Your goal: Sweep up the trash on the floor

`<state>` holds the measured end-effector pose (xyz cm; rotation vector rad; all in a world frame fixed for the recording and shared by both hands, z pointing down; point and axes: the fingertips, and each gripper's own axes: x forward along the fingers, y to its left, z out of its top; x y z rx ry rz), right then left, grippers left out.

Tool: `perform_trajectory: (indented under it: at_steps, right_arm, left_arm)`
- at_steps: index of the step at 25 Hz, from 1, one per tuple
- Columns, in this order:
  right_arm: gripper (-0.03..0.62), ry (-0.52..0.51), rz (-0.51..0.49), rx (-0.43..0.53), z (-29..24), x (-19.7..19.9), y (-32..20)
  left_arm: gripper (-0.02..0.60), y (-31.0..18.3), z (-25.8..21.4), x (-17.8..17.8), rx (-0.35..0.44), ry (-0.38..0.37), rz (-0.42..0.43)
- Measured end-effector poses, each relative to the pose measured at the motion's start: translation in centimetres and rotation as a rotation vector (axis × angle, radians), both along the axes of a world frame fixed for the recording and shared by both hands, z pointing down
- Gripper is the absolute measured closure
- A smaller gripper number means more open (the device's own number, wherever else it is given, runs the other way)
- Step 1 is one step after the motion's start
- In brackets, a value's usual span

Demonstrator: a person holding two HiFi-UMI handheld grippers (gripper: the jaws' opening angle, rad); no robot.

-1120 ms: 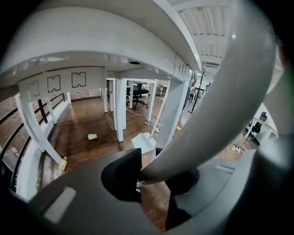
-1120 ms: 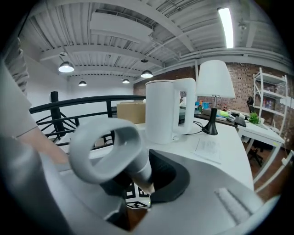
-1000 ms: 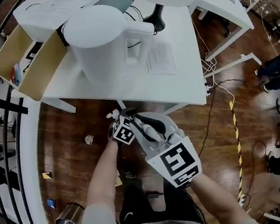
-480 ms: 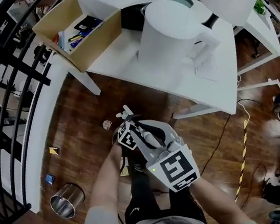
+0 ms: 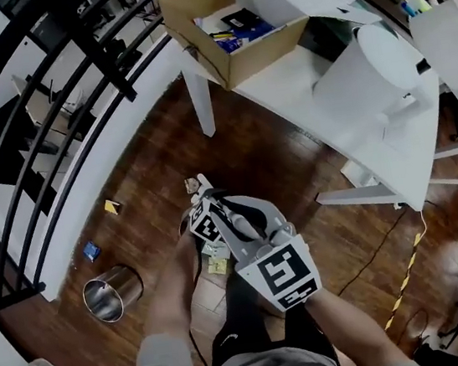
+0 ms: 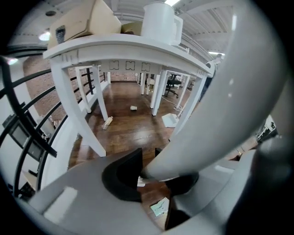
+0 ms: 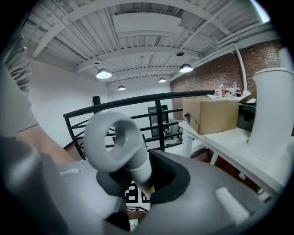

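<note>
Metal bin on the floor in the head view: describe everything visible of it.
The metal bin is a small open-topped cylinder, shiny like polished steel, no lid visible. It stands upright on the dark wooden floor, beside the white ledge under the black railing, left of the person's left forearm. Only the floor touches it; a blue scrap lies apart nearby. Its contents cannot be made out.

Legend. White table [image 5: 279, 86]: stands on the dark wooden floor [image 5: 164, 145]. Open cardboard box [image 5: 269, 45]: at the table's corner nearest the railing, small items inside. White pitcher [image 5: 366, 74]: upright, further along the tabletop, apart from the box. Black metal railing [image 5: 59, 117]: bounds the floor beside the table. Yellow-and-black striped strip [image 5: 407, 275]: on the floor beyond the table's feet.
</note>
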<state>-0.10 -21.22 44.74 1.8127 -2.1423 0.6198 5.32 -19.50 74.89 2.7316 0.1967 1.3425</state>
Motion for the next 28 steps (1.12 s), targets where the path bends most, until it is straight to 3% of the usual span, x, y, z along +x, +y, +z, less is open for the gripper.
perform_trajectory:
  at_steps: [8, 13, 16, 22, 28]
  right_arm:
    - [0.530, -0.073, -0.047, 0.018, -0.5, -3.9, -1.3]
    - [0.531, -0.152, 0.002, 0.044, -1.8, -1.9, 1.7]
    - [0.530, -0.164, 0.012, 0.058, -2.8, -0.6, 4.7]
    - [0.531, -0.185, 0.093, 0.101, -5.6, 5.7, 16.8]
    - [0.531, -0.225, 0.257, 0.068, -6.6, 10.7, 34.5]
  left_arm:
    - [0.488, -3.3, -1.6, -6.3, 0.046, -0.018, -0.094]
    - [0.489, -2.0, -3.3, -6.9, 0.091, 0.017, -0.126]
    - [0.495, 0.4, -4.5, -6.1, 0.126, 0.028, -0.102]
    - [0.502, 11.5, -7.7, -0.8, 0.168, 0.056, -0.006]
    - [0.505, 31.2, -8.6, 3.8, 0.094, 0.047, 0.205]
